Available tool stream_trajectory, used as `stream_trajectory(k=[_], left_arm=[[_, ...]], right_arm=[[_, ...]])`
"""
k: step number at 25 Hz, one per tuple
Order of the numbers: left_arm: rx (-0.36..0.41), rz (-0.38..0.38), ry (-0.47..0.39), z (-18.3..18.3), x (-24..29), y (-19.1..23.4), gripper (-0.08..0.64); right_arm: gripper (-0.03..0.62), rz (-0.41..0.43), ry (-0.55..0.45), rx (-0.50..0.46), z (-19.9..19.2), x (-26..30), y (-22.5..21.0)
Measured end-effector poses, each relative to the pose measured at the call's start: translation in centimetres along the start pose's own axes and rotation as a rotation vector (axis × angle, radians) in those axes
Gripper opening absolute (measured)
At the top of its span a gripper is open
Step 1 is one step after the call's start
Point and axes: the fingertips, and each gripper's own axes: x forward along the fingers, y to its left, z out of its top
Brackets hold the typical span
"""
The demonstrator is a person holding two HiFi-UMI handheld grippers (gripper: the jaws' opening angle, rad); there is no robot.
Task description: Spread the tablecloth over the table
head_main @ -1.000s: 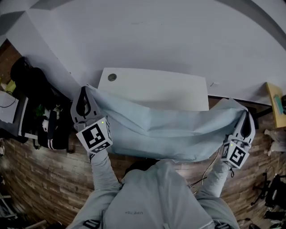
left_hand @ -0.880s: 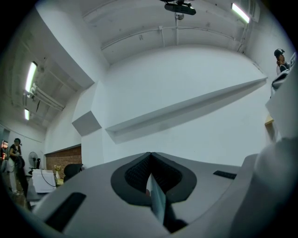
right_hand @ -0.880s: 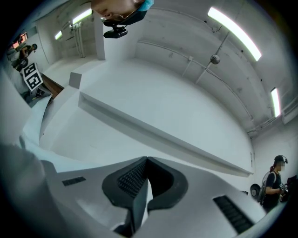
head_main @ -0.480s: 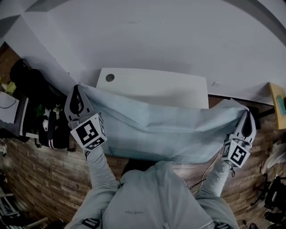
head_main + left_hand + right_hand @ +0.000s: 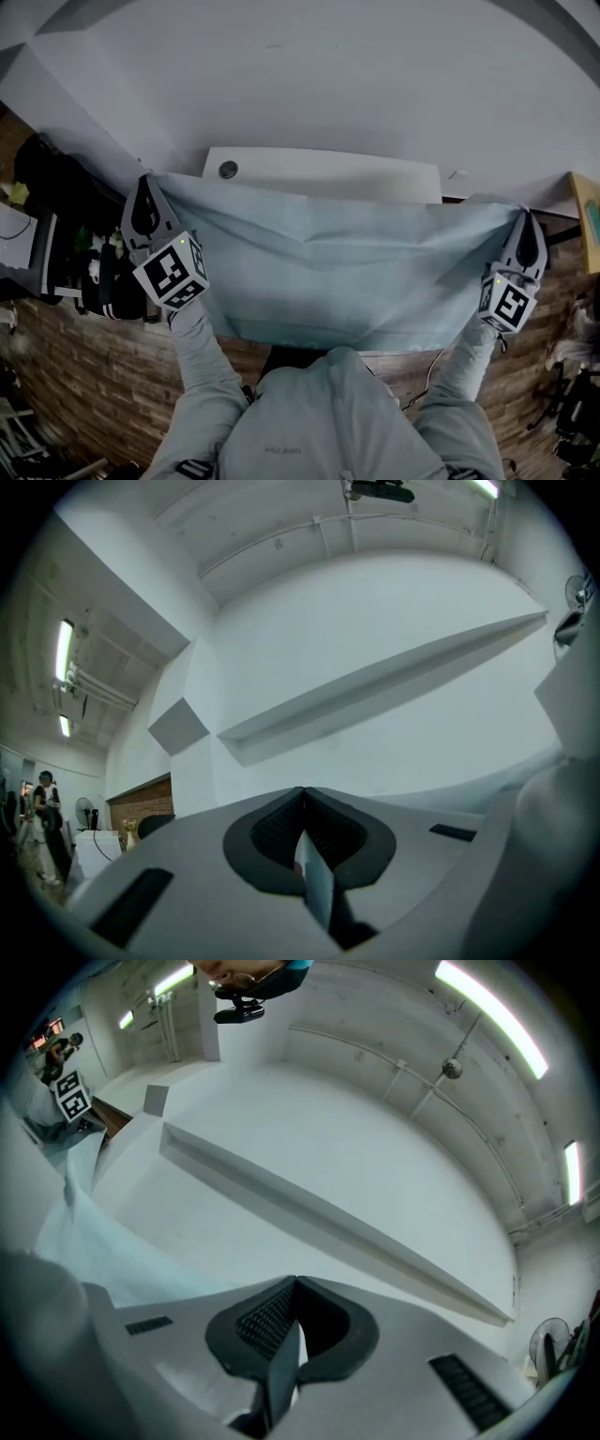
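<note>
The left gripper [image 5: 145, 192] and right gripper [image 5: 525, 225] are clamped on corners of the pale blue fabric tablecloth [image 5: 319, 272]. It looks soft, light and limp, so corner holds seem right.

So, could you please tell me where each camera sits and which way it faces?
Head view: on the person's head, facing down at the tablecloth above the table; sleeves, left claw, right claw show.
Left gripper view: on the left claw, facing the wall along jaws shut on tablecloth.
Right gripper view: on the right claw, likewise facing the wall.
Shared: all show the tablecloth.
</note>
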Motion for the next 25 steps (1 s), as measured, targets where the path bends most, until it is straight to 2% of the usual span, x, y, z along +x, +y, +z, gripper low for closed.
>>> stream_trajectory(k=[4, 9, 16, 21, 25], left_arm=[[0.012, -0.009, -0.005, -0.7, 3.2, -0.2, 0.023], [0.069, -0.025, -0.008, -1.7, 6.6, -2.0, 0.023], [0.123, -0.032, -0.051, -2.4, 11.4, -3.5, 0.023], [0.127, -0.035, -0.068, -2.8, 15.8, -3.6, 0.023], [0.161, -0.059, -0.097, -2.5, 19.4, -4.4, 0.023]], right_arm=[[0.021, 0.004, 0.01, -0.025, -0.9, 2.8, 0.6], [0.021, 0.01, 0.028, -0.064, -2.0, 5.5, 1.4], [0.021, -0.017, 0.021, -0.132, -2.3, 9.6, 2.1], [0.021, 0.006, 0.036, -0.187, -3.1, 14.6, 3.9], [0.021, 0.014, 0.03, -0.207, -3.4, 18.7, 5.3]])
